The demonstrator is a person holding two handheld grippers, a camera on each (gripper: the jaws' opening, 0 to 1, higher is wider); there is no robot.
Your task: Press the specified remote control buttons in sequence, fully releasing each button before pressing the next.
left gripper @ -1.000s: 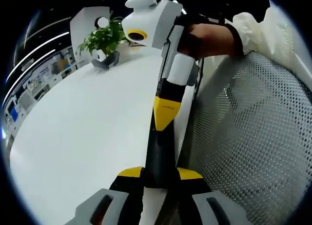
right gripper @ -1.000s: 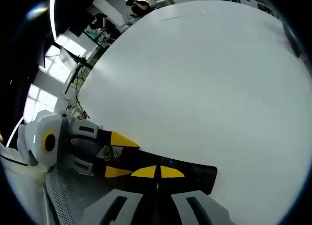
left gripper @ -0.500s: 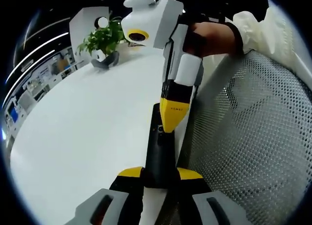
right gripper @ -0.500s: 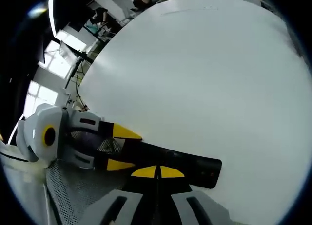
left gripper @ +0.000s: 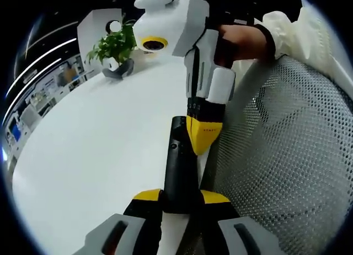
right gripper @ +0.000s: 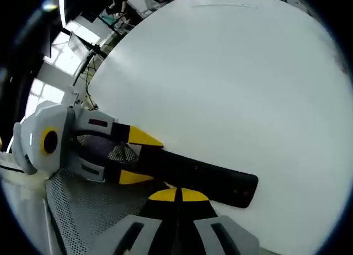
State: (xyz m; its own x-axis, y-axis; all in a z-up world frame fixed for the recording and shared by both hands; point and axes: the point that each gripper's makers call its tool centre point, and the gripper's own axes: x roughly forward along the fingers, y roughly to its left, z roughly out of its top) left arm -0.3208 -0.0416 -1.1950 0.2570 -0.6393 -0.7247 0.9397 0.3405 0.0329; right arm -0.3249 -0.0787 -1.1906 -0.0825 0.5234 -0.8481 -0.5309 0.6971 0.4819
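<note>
A long black remote control (left gripper: 177,166) lies along the edge of the white table (left gripper: 99,150). My left gripper (left gripper: 180,195) is shut on its near end, one yellow jaw on each side. My right gripper (left gripper: 204,139) comes down from above, held by a hand (left gripper: 245,40). Its yellow jaws are shut to a single point at the remote's right edge, about midway along. In the right gripper view the remote (right gripper: 215,176) runs across just beyond my shut right gripper (right gripper: 177,195), and my left gripper (right gripper: 138,157) clamps its left end. Whether the tip touches a button I cannot tell.
A potted plant (left gripper: 115,45) stands at the table's far side beside a white board. A grey mesh chair back (left gripper: 281,161) rises close on the right of the remote, and the mesh (right gripper: 83,211) also lies under my left gripper. The white table (right gripper: 231,73) stretches wide beyond the remote.
My right gripper's shut tip has drawn back from the remote's far part toward its right edge, baring the far end. The left gripper keeps its hold.
</note>
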